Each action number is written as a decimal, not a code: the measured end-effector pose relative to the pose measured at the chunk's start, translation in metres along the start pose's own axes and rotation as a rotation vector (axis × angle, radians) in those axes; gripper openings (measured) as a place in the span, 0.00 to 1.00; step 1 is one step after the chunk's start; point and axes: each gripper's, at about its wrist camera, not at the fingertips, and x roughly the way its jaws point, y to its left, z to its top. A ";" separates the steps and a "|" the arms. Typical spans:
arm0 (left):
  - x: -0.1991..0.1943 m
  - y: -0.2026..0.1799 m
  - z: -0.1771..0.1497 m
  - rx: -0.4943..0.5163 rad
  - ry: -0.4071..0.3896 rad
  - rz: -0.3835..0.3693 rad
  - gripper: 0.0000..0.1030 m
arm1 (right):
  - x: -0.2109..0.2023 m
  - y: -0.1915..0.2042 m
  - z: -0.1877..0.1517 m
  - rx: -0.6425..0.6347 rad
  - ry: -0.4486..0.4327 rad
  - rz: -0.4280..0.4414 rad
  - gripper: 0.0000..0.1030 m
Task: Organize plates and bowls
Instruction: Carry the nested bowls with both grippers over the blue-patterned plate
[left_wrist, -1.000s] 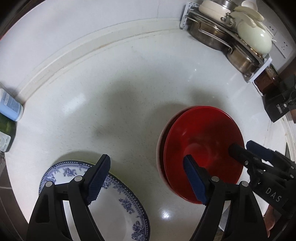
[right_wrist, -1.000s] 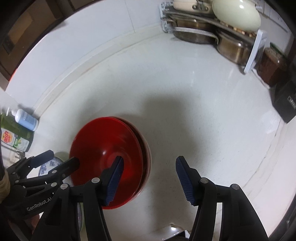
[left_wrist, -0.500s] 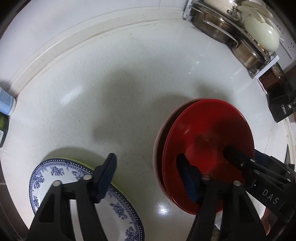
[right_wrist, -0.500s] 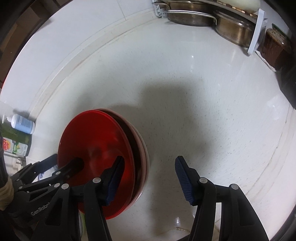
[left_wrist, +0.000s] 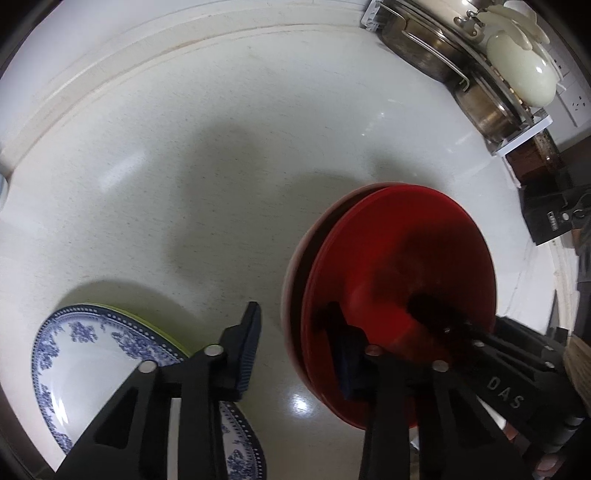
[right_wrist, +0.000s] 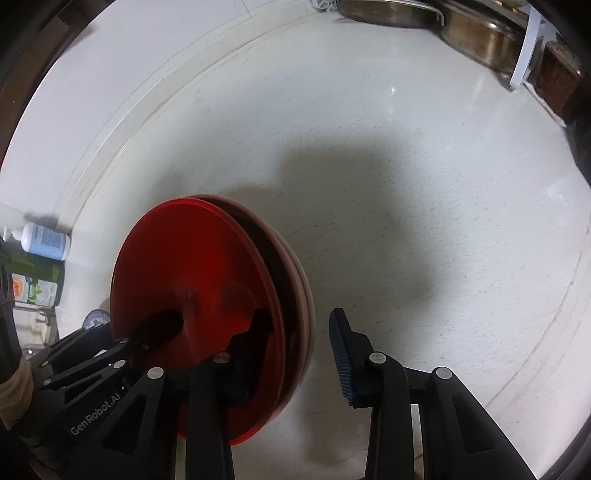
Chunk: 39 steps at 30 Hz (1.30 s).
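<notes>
Left wrist: blue-patterned plate (left_wrist: 92, 354) cut off, red plates (left_wrist: 399, 280) blurred

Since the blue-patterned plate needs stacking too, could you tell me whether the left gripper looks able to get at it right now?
Probably not yet: the left gripper is closing astride the red plate's rim, though the blue-patterned plate lies uncovered beside it.

Glossy, smooth red plates (left_wrist: 417, 258), plastic-looking, on a polished speckled stone-like countertop (left_wrist: 229, 177) with glare spots. Glazed ceramic for the blue-patterned plate (left_wrist: 81, 354); brushed metal for the pots (left_wrist: 424, 48). Matt black plastic on gripper arms, ribbed blue pads (right_wrist: 341, 363)
</notes>
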 end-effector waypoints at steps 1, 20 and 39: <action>0.000 0.000 0.000 -0.005 0.002 -0.012 0.27 | 0.002 0.001 0.000 0.002 0.008 0.011 0.31; -0.002 -0.001 -0.005 -0.048 -0.021 -0.012 0.23 | -0.002 0.008 -0.001 -0.016 0.009 0.002 0.28; -0.072 0.047 -0.040 -0.157 -0.164 0.009 0.23 | -0.043 0.057 -0.014 -0.160 -0.058 0.055 0.28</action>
